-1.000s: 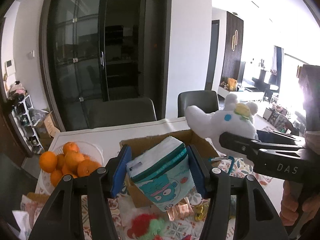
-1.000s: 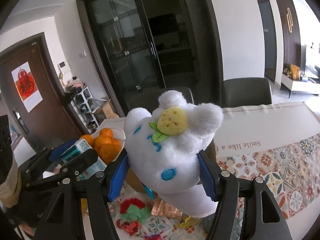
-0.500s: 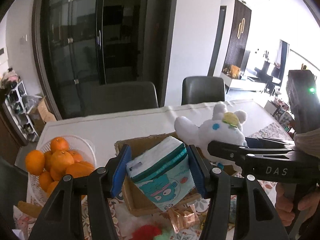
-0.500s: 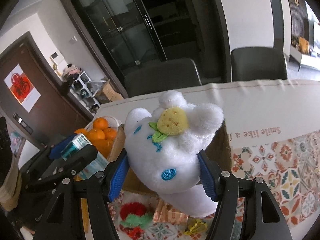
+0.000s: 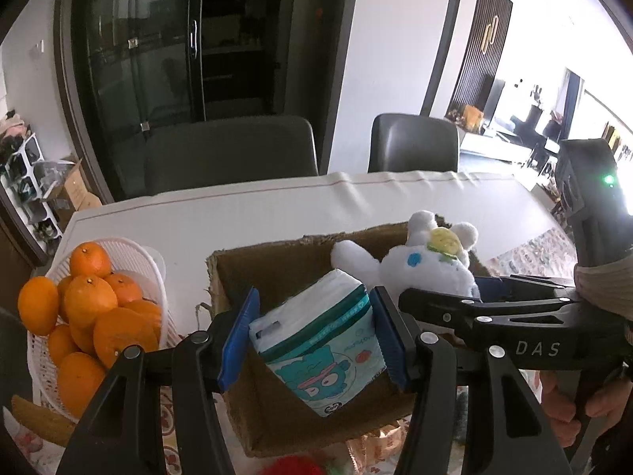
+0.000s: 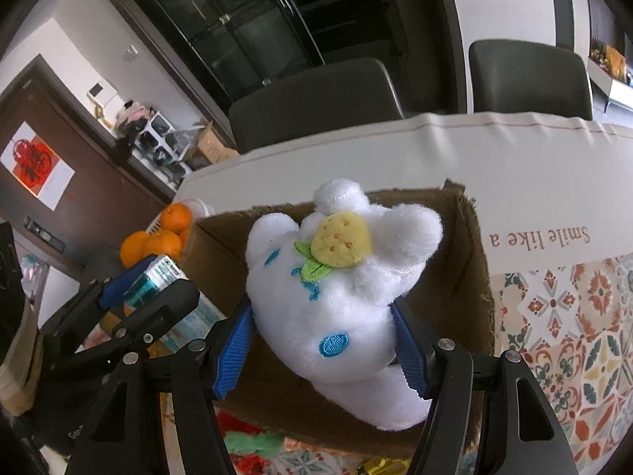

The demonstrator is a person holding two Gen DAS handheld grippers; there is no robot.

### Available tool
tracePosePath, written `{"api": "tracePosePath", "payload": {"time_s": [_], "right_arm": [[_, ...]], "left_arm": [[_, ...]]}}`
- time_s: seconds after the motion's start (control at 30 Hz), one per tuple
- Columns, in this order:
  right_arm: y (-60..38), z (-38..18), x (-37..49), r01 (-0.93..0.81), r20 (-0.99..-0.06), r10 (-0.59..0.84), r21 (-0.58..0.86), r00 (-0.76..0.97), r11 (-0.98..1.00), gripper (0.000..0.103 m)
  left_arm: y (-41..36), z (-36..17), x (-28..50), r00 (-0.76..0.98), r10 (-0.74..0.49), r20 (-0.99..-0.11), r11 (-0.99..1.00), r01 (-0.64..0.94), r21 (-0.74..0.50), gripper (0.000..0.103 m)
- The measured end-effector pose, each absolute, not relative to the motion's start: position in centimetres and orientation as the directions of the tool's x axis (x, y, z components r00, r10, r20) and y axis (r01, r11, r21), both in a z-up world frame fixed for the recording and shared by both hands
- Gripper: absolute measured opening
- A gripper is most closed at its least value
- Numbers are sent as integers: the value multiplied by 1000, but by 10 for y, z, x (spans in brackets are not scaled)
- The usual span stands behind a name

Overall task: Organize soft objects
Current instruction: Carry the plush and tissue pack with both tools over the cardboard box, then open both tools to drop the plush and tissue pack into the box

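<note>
- Hovering over the cardboard box, both grippers carry a soft thing each: this is the drop-in step of the tidy-up, and neither item is released yet.
- Left gripper: its blue pads are partly closed and press both sides of a tissue pack with a cartoon face on the wrapper, held above the box's open top.
- Right gripper: set a bit wider, pads squeezed into the flanks of a white plush toy with a yellow strawberry on its head; the toy hangs over the box's far right corner.
- Next, I'd say, each hand needs to sink lower into the box, then spread its jaws so the load settles on the floor of it.
- Watch the spacing: the two grippers sit close side by side, so a clash looks possible.
- Basket of oranges stands just left of the box, not part of this job.
</note>
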State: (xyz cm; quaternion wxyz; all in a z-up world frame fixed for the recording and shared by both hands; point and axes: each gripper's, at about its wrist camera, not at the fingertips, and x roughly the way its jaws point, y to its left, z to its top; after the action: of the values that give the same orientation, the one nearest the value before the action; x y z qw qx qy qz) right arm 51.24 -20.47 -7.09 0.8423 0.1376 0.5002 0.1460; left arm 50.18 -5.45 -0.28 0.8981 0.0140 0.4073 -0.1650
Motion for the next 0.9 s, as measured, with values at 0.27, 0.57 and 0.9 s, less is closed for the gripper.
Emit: {"api": "tracePosePath", "payload": {"time_s": [0.27, 0.57, 0.9], "right_arm": [[-195, -79, 518, -133, -834, 330, 303, 441, 944, 68], [-195, -76, 520, -128, -838, 333, 309, 433, 942, 80], [-189, -38, 486, -109, -811, 206, 175, 548, 978, 80]], "left_arm": [[-53, -19, 511, 583, -269, -767, 947, 305, -100, 60], [-48, -6, 497, 625, -211, -751, 960, 276, -40, 80], [-31, 7, 471, 647, -157, -746, 977, 210, -24, 82]]}}
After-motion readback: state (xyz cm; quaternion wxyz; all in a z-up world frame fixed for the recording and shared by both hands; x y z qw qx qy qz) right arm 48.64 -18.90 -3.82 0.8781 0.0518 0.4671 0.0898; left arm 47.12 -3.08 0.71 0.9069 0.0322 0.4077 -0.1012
